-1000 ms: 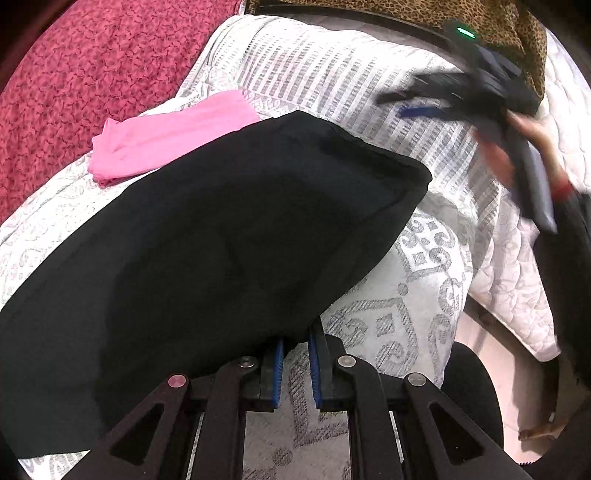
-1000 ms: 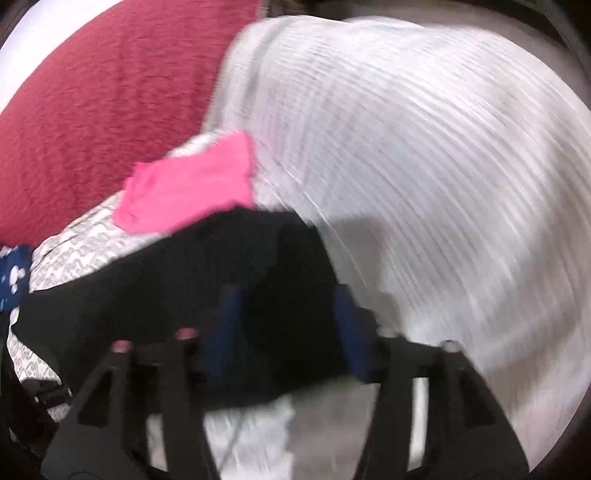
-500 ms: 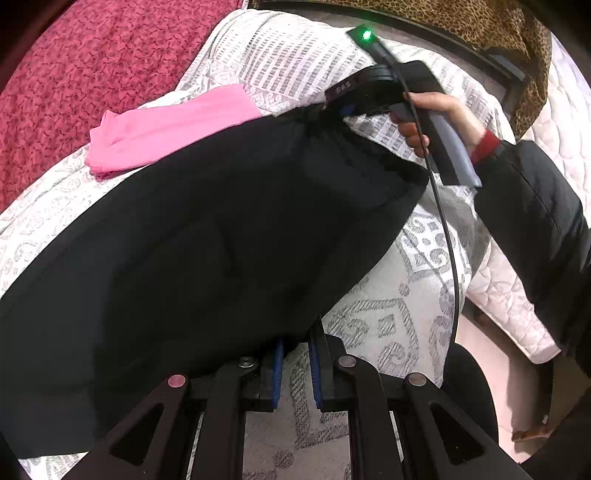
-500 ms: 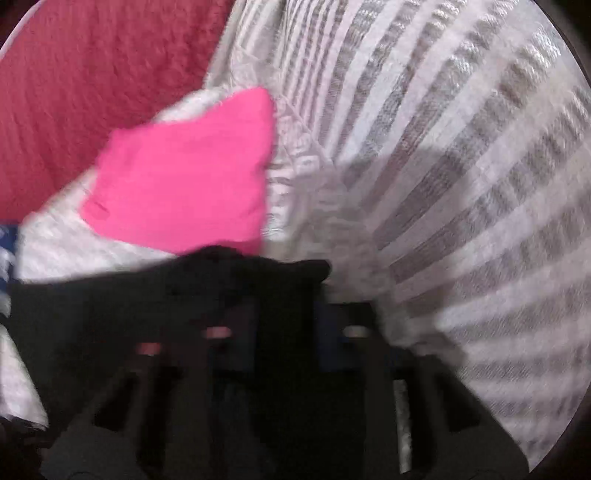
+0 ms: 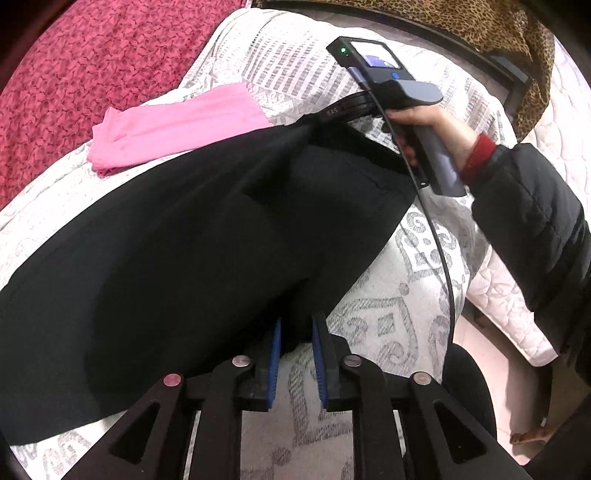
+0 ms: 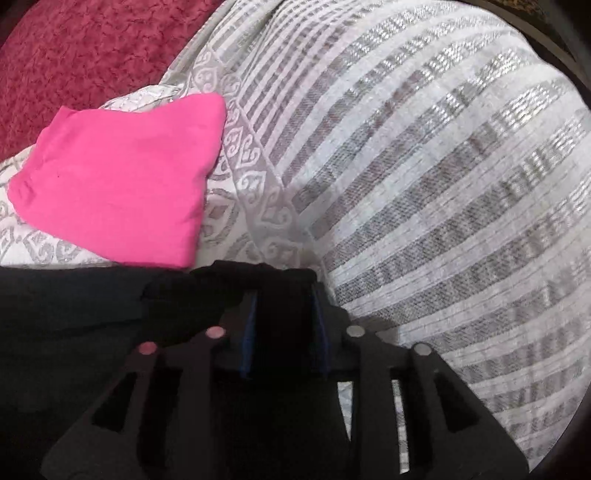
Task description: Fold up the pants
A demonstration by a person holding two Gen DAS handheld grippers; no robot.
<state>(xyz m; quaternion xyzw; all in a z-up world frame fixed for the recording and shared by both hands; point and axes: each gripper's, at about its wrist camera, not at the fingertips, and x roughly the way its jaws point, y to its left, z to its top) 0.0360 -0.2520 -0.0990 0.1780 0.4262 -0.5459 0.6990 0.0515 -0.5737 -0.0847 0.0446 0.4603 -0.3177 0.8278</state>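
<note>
Two grippers work on one pair of black pants (image 5: 192, 236), which lies spread across a bed covered with a white bedspread with a grey pattern (image 5: 388, 317). In the left wrist view the left gripper (image 5: 296, 363) sits at the near edge of the pants, its blue-padded fingers (image 5: 274, 365) a little apart with a fold of the black cloth hanging between their tips; its jaws have just been opening slightly, and the pads do not visibly press the fabric. Farther off in the same view, the right gripper (image 5: 325, 114) reaches the far corner of the pants, carried by a person's hand (image 5: 432, 129) that comes out of a dark padded sleeve (image 5: 532, 229) with a red cuff. A black cable (image 5: 439, 251) trails down from this tool over the bedspread. Seen from the right wrist view, the right gripper (image 6: 284, 325) has black cloth bunched between its fingers (image 6: 249, 332) and draped over their tips; its jaws have just been opening after a quick closing, with the pants between them, and the dark picture does not show whether the pads squeeze the cloth. Just beyond the far edge of the pants lies a folded pink garment (image 6: 122, 181), touching or nearly touching the black fabric. A dark red blanket (image 5: 92, 66) covers the bed's far left part, and a leopard-print cloth (image 5: 480, 26) lies at the far right edge.
</note>
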